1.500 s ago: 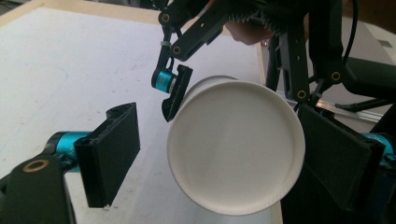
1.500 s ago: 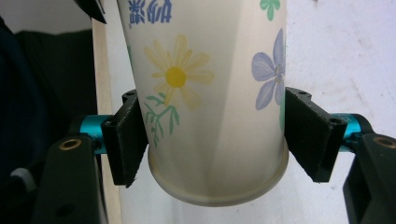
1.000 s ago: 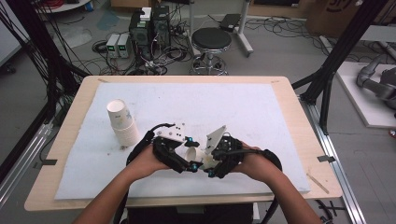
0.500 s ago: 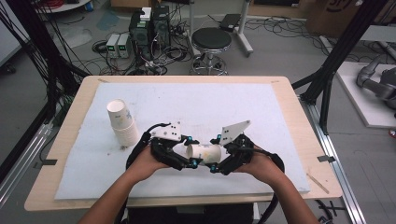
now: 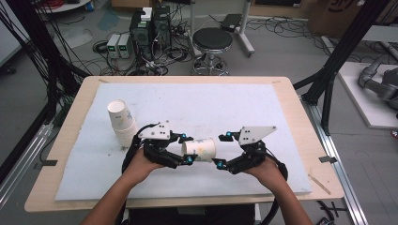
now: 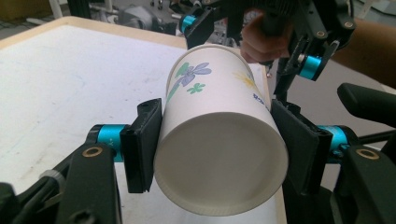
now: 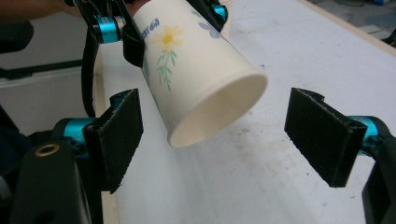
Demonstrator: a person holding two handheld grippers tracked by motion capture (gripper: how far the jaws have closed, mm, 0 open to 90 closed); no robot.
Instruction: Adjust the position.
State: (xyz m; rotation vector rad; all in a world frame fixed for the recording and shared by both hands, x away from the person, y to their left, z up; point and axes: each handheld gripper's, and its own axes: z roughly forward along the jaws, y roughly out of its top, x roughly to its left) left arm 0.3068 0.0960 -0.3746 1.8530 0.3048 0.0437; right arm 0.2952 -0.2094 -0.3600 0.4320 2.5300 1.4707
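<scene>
Room: the mat lies bare beyond the grippers, its near edge close under the hands.
Stack: cups lie near the left edge.
Left gripper: jaws just closed, clamped on the cup, held sideways above the mat.
Right gripper: jaws wide apart, at the cup's mouth, not touching.

Grey floor, black round stool, tangled cables, black frame posts.

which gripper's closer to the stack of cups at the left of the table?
Left. The left gripper sits just right of the cup stack, clamping a flowered cup; the right gripper is farther right, beyond that cup.
</scene>
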